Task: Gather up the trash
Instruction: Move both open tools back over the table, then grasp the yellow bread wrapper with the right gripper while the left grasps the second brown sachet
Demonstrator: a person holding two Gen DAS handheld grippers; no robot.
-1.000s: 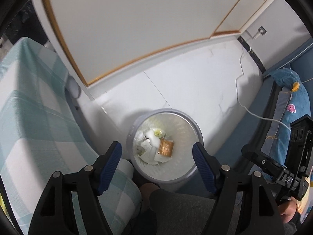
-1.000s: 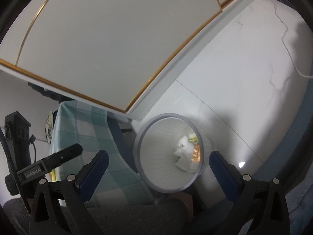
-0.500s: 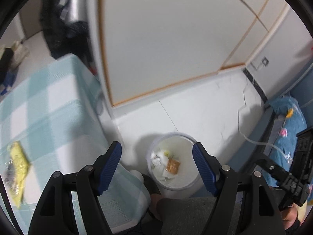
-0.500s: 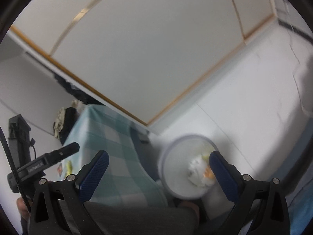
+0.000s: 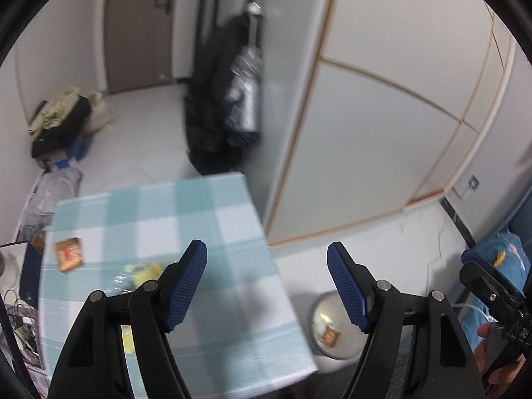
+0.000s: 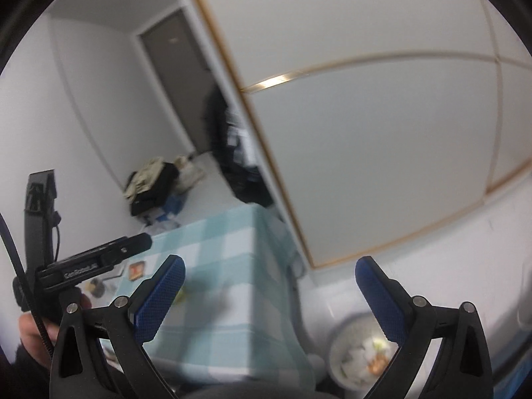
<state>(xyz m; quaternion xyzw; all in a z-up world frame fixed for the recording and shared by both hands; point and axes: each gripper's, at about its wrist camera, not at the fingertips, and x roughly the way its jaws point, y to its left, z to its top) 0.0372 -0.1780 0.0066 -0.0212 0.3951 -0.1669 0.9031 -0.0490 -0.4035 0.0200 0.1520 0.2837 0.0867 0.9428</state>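
Between the blue ribbed pads of the left gripper [image 5: 266, 286] nothing is held; the jaws stand wide apart. The same is seen for the right gripper [image 6: 269, 296], whose blue pads are also apart and empty. Just below the right pad of each tool, low on the floor, the round grey plastic trash bin [image 5: 332, 354] is found, with white crumpled paper and an orange wrapper already inside it. Under and ahead of the left pad of the left gripper, the small table with a light blue and white checked cloth [image 5: 206, 219] is placed. On it, close to that pad, a yellow and clear crinkled plastic packet [image 5: 141, 274] is lying, blurred. Further out to the left, a small square orange snack wrapper [image 5: 68, 254] is lying flat.

It is judged that one drop into the bin is finished and the next piece is being sought. An open gripper must be lowered over the yellow packet and then closed on it.
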